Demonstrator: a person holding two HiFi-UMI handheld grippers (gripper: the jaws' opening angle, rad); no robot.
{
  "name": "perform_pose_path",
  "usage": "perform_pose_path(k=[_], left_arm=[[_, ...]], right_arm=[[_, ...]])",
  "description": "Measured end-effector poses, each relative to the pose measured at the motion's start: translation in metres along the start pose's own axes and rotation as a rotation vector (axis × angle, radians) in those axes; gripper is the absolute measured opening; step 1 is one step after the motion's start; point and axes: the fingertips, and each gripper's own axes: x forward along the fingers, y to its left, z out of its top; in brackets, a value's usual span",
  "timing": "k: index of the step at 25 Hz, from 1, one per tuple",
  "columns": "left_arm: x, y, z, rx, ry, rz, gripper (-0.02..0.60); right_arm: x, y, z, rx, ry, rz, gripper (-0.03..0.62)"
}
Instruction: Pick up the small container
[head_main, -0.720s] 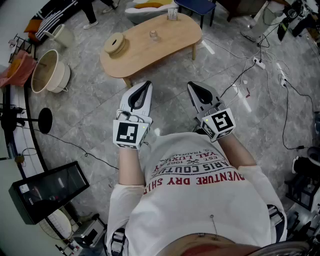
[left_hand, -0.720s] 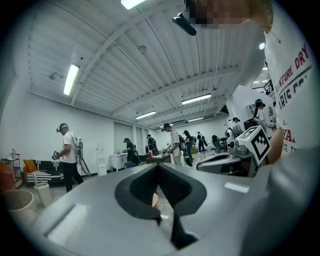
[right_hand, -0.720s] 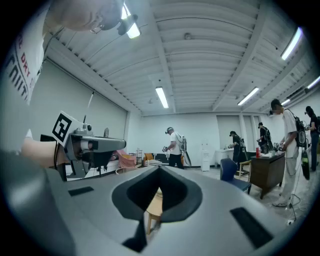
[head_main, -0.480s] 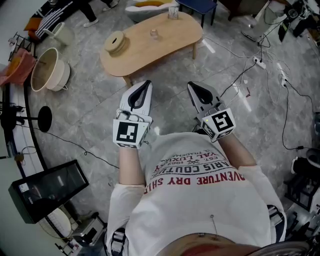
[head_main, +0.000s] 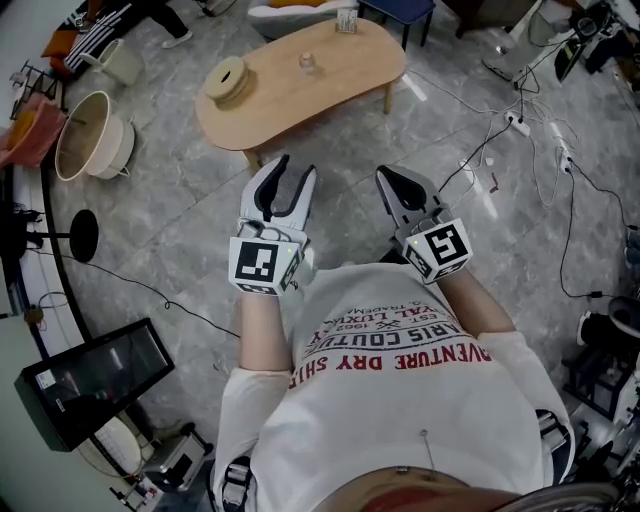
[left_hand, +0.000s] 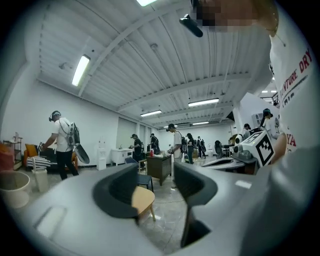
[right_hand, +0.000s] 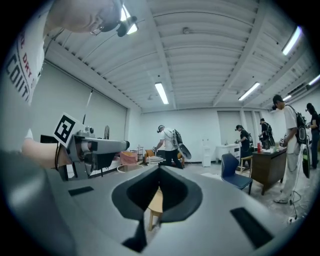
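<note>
A small clear container (head_main: 307, 67) stands on the low wooden table (head_main: 330, 85) far ahead of me in the head view. Both grippers are held close to my chest, well short of the table, and point toward it. My left gripper (head_main: 294, 168) has its jaws parted with nothing between them; in the left gripper view (left_hand: 156, 172) the table's end (left_hand: 142, 197) shows through the gap. My right gripper (head_main: 387, 172) is shut and empty, its jaws meeting at the tip in the right gripper view (right_hand: 159, 172). The container is too small to make out in either gripper view.
On the table also sit a round wooden piece (head_main: 226, 78) and a small item (head_main: 346, 20) at the far edge. A beige bucket (head_main: 85, 140) stands at left, a monitor (head_main: 95, 375) lower left, cables and a power strip (head_main: 518, 125) at right. Several people stand across the room.
The left gripper's jaws have come apart; they were together before. Both grippers hold about the same place, and the right one stays shut.
</note>
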Motion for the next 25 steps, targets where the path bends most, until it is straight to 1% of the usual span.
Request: perform_pose_path(k=[1,2,4,6,10,13,15,18,21,25], left_arm=[[0.002,0.003,-0.002,-0.021,-0.007,0.007,0.278],[0.004,0.006,-0.003,-0.034,-0.013,0.02,0.336],[0.006,0.015,-0.006,-0.042,-0.011,0.059,0.348],[0.011,0.021,-0.009,-0.04,0.004,0.081,0.35],[0.029,0.027,-0.015,-0.021,0.028,0.09,0.35],[0.049,0.03,-0.023,0.005,0.055,0.091,0.348],[0.065,0.037,-0.028,0.034,0.067,0.114,0.348],[0.095,0.05,-0.031,0.041,0.075,0.167,0.348],[0.134,0.063,-0.039,0.028,0.1,0.212,0.348],[0.19,0.078,-0.046,-0.002,0.133,0.281,0.348]], right_arm=[[0.002,-0.002,-0.001,-0.003,0.007,0.003,0.006],[0.004,-0.004,-0.001,-0.005,0.012,0.006,0.006],[0.009,-0.009,-0.003,-0.003,0.022,0.011,0.006],[0.016,-0.016,-0.004,0.002,0.029,0.016,0.006],[0.031,-0.033,-0.012,0.015,0.046,0.037,0.006],[0.046,-0.05,-0.022,0.022,0.054,0.071,0.006],[0.059,-0.065,-0.027,0.018,0.059,0.097,0.006],[0.085,-0.095,-0.033,0.027,0.069,0.142,0.006],[0.113,-0.134,-0.035,0.037,0.077,0.187,0.006],[0.151,-0.19,-0.034,0.016,0.097,0.251,0.006]])
